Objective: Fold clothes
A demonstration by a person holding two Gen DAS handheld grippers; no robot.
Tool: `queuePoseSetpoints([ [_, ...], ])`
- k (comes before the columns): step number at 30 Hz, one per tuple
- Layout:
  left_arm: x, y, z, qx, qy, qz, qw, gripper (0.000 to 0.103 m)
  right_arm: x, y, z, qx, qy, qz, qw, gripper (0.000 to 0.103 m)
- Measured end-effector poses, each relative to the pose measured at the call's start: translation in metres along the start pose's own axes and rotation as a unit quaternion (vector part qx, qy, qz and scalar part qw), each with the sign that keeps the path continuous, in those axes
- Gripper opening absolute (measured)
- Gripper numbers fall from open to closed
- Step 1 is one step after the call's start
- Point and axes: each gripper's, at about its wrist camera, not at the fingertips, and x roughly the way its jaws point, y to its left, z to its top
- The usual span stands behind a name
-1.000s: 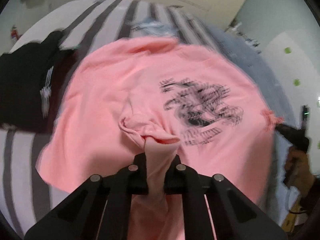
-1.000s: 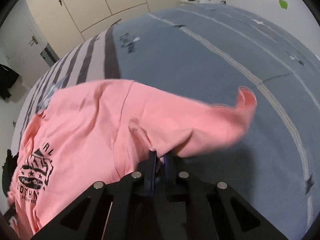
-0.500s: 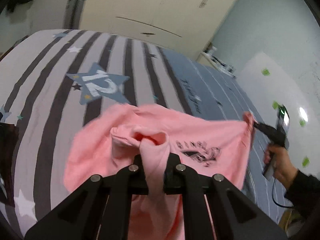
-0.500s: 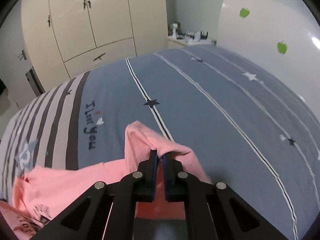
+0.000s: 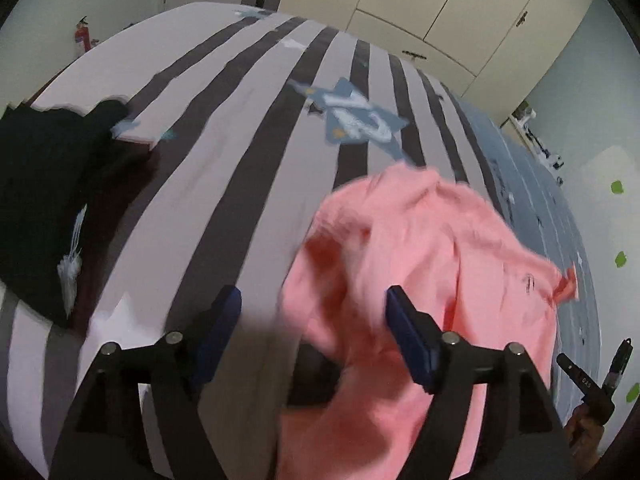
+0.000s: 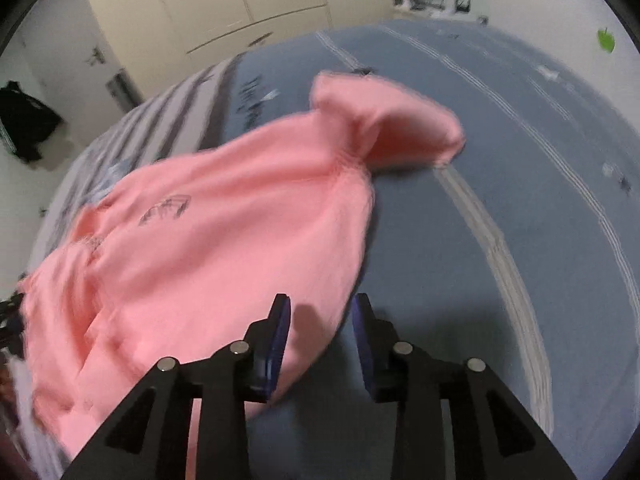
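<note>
Left gripper point(image 5: 314, 322): pitched steeply down, jaws opening and already wide apart; blue pads point(image 5: 406, 334) clear of the cloth between them. Right gripper point(image 6: 322, 328): same downward pitch, jaws opening with a narrower gap; pads not pressing anything. In the left wrist view, the person's right hand point(image 5: 584, 432) shows at lower right, wrapped round the right gripper's handle.

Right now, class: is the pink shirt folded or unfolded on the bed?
Unfolded: the pink shirt lies loosely rumpled on the bed, one sleeve sticking out, no neat fold visible.
</note>
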Motion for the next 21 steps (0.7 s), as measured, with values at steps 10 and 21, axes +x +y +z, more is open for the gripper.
queuePoseSetpoints([
  [10,-0.025,0.018,-0.110,0.051,0.064,-0.021,0.9964,0.072,-0.034,0.054,-0.107,-0.047,0.042,0.060,0.996,0.040],
  [21,-0.015,-0.026,-0.132,0.139,0.056,-0.040,0.9879,0.002,-0.006,0.044,-0.095,-0.018,0.038,0.058,0.997,0.009],
])
